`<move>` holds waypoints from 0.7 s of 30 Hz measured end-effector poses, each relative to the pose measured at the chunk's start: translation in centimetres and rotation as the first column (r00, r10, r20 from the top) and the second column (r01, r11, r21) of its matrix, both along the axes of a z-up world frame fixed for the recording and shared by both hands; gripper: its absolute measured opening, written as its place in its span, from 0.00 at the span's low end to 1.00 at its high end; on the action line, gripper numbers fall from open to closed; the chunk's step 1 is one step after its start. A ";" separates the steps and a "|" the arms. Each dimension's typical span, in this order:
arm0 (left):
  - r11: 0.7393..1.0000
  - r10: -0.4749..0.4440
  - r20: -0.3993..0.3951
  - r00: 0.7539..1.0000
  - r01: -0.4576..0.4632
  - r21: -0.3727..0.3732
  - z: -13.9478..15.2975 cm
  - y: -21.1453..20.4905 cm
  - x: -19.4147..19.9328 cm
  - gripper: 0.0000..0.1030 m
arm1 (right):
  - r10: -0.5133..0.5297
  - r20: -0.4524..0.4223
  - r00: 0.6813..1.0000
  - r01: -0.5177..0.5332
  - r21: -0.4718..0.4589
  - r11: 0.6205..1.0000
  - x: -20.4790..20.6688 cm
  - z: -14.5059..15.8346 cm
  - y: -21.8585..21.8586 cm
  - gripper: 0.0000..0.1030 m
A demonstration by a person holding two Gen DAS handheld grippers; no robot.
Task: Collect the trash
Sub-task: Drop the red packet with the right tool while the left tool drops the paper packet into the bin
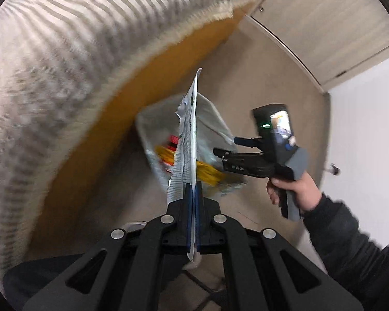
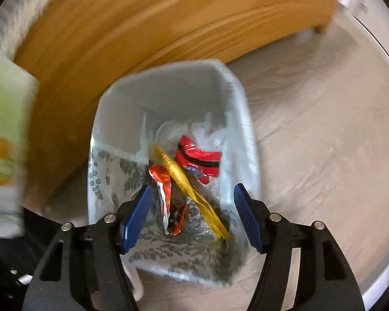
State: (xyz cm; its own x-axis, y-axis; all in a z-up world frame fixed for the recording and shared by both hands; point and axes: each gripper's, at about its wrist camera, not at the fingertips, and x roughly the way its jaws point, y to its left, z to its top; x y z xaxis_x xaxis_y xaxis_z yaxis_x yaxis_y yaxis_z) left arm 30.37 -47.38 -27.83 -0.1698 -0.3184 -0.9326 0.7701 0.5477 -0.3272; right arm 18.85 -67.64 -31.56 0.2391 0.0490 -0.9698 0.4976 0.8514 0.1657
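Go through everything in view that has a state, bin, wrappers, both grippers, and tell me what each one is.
Left gripper: shut on the printed wrapper, above the bin.
Printed wrapper: pinched by its lower edge, standing up from the jaws.
Right gripper: open, nothing between the jaws, over the bin.
Trash bin: upright on the floor, lined with a bag, partly filled.
Red wrapper: crumpled in the bin.
Yellow wrapper: in the bin.

Right gripper [image 2: 192, 212]: jaws apart, blue pads [image 2: 136, 217] clear of contents, pointing down into bin. Trash bin [image 2: 173, 88]: white liner, leaf-pattern wall. Inside: yellow wrapper [image 2: 189, 186], red wrapper [image 2: 198, 159], orange-and-white wrapper [image 2: 164, 189]. Wooden bed frame [image 2: 142, 26] beside bin. Pale wood-look floor [image 2: 311, 129]. Blurred green-white packet [image 2: 5, 129] at left edge.
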 end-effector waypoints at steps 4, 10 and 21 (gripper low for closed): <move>0.997 -0.004 -0.104 0.995 0.012 0.078 -5.1 -3.4 0.3 0.00 | -0.122 0.063 0.991 0.122 0.010 0.993 -5.3 3.2 -0.2 0.61; 0.980 0.160 -0.159 0.974 -0.137 0.145 -12.4 -6.9 1.2 0.02 | -0.241 0.083 0.967 0.237 0.057 0.970 -11.2 4.6 0.0 0.61; 0.960 0.177 -0.049 0.983 -0.161 0.228 -14.0 -4.5 0.6 0.65 | -0.155 0.044 0.987 0.151 0.079 0.985 -9.6 2.9 2.6 0.61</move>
